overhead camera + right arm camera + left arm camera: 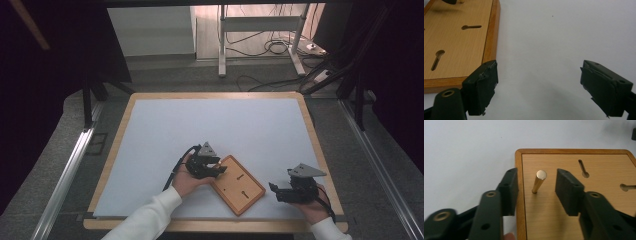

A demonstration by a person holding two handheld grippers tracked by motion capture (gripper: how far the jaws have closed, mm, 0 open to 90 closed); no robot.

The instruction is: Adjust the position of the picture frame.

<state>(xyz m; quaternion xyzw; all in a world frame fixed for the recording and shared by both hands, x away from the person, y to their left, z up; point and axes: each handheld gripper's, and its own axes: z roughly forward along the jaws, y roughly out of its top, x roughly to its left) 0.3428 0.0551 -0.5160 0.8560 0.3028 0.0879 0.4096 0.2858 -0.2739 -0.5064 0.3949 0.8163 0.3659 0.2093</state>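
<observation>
A wooden board (239, 186) with a raised rim lies turned at an angle on the white mat, near the front. A short brass peg (539, 181) stands upright on the board (549, 220) close to its corner. My left gripper (218, 170) reaches over that corner. In the left gripper view its jaws (537, 175) stand on either side of the peg with a gap on each side, not touching it. My right gripper (274, 189) rests to the right of the board, and it stands wide open (539, 66) over bare mat beside the board's edge (489, 32).
Two keyhole slots (583, 168) (627, 187) are cut into the board. The white mat (215, 125) lies on a wood-rimmed table (122, 125). Beyond the far edge are a metal stand (260, 30) and cables (270, 47) on the floor.
</observation>
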